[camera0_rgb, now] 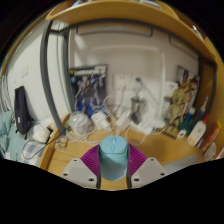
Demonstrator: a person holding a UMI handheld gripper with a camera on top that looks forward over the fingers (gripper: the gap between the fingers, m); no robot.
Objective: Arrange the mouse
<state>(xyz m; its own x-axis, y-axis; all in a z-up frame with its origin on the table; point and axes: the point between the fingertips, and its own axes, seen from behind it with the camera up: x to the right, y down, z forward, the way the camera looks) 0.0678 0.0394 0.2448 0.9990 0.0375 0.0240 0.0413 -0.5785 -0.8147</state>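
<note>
A light blue mouse [113, 158] sits between my gripper's [113, 165] two fingers, its rounded top pointing ahead. Both magenta pads [90, 161] press against its sides, so the gripper is shut on it. The mouse appears lifted above the wooden desk [160, 148], which lies below and beyond it. The mouse's underside and rear are hidden by the fingers.
Clutter lines the desk's far edge: a white cup-like object [77, 123], cables, a blue and white box [88, 88], small bottles and toys at the right [195, 130], and a dark upright device [21, 108] at the left. A white wall stands behind.
</note>
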